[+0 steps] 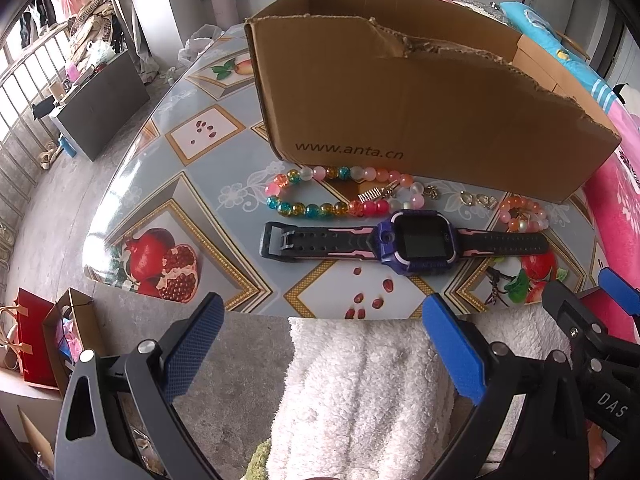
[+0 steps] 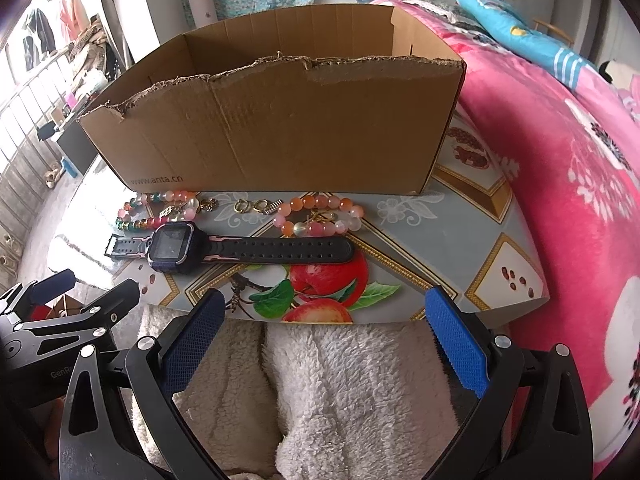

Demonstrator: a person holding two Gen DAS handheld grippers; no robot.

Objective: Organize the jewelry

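Items on patterned table (image 1: 168, 168), mid-frame in both views: purple smartwatch (image 1: 404, 242) lying flat with strap extended; multicoloured bead bracelet (image 1: 320, 196) just behind it; orange-pink bead bracelet (image 2: 320, 216) and small gold earrings (image 2: 250, 205) alongside, all before the open cardboard box (image 1: 400, 108). Left gripper (image 1: 324, 344) and right gripper (image 2: 326, 340), lower frame, above white fleece (image 2: 340, 392): jaws spread wide, holding nothing.

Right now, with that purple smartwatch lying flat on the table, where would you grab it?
Take the smartwatch by its raised purple case, coming straight down with the jaws across its narrow sides. The flat straps hug the table, leaving little to pinch. The right gripper is open.
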